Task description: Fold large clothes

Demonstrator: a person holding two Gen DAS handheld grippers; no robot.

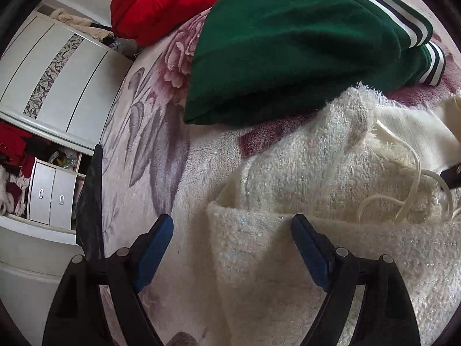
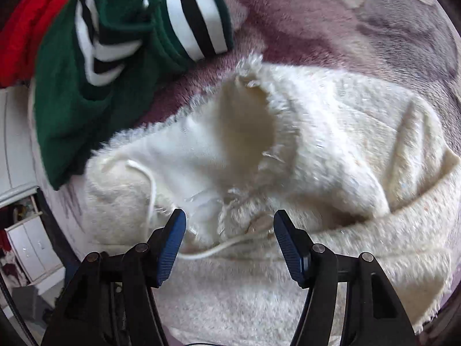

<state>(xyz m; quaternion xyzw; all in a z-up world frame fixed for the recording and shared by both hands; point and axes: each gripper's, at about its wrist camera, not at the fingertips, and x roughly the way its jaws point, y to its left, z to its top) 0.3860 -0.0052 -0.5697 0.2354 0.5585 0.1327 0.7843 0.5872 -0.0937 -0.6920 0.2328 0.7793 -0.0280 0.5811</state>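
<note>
Two grippers hovering, gaping wide, gripping nothing: left gripper point(image 1: 232, 248) over the fluffy cream knitted garment point(image 1: 331, 196)'s edge, right gripper point(image 2: 229, 245) above its white drawstring point(image 2: 149, 184). Lying on a plush floral blanket point(image 1: 149, 132). Resting at twelve o'clock, touching it, a green fleece garment with black-and-white striped cuffs point(image 1: 288, 46); beyond, at eleven, a red padded bundle point(image 1: 161, 3).

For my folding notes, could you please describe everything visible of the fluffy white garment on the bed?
The fluffy white garment is cream, shaggy and faintly glittery, with frayed edges and a smoother lining showing at an opening. Thin white cords trail across it. It lies partly folded and rumpled on the floral blanket, and the green striped garment overlaps its far edge. Both tools hover open above it, gripping nothing.
</note>
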